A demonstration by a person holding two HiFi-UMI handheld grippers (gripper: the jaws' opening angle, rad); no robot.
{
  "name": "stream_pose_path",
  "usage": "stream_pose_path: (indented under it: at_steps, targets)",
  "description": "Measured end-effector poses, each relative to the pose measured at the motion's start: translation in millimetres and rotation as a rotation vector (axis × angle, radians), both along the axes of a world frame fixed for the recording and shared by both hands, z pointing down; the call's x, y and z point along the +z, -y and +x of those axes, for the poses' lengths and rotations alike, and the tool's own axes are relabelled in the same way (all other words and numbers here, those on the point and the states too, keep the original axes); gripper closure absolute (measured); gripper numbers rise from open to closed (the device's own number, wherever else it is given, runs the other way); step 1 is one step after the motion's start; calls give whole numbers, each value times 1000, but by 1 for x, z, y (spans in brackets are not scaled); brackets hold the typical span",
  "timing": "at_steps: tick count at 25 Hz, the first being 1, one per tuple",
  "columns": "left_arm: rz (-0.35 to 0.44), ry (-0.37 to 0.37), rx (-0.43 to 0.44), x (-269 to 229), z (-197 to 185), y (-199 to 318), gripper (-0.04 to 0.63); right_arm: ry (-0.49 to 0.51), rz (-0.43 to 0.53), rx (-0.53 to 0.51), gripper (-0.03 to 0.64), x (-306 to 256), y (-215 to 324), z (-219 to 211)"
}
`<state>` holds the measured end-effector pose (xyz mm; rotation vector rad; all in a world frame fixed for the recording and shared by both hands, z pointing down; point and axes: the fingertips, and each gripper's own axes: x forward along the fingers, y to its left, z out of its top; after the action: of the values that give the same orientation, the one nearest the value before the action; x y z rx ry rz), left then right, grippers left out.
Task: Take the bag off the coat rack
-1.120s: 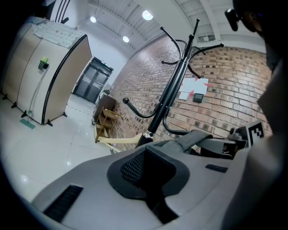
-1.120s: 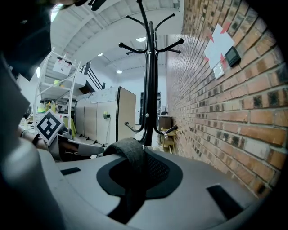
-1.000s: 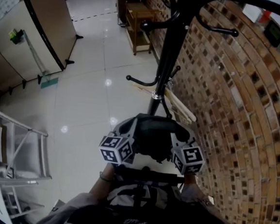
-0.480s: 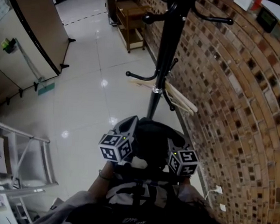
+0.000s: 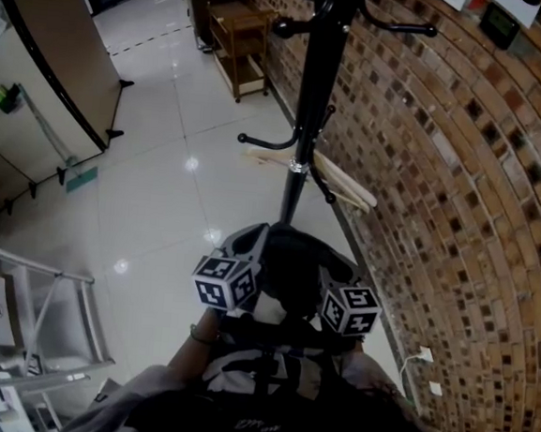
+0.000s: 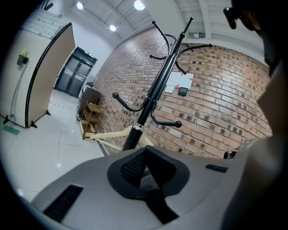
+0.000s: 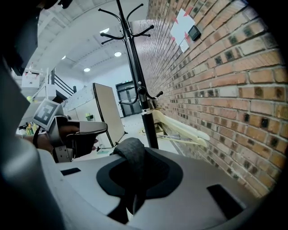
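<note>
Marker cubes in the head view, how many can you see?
2. One marker cube sits left of centre, the other right of centre, side by side. None looks hidden.

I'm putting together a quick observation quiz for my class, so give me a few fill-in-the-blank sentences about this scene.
The coat rack stands beside a ___ wall.
The left gripper and right gripper are both shut on the ___.
The shiny floor is laid with white ___.
Missing words: brick; bag; tiles.
</note>
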<state>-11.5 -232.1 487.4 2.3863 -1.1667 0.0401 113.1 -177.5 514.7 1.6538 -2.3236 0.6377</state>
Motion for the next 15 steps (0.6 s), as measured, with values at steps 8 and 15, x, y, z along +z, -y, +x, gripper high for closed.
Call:
stream_pose_path:
  at_steps: [8, 15]
  targets:
    - [0, -3, -6, 1, -2, -3, 588, -10, -13, -5, 586, 2, -1, 0]
    - [1, 0, -16, 1, -4, -3, 588, -13, -24, -12, 586, 5, 0, -1]
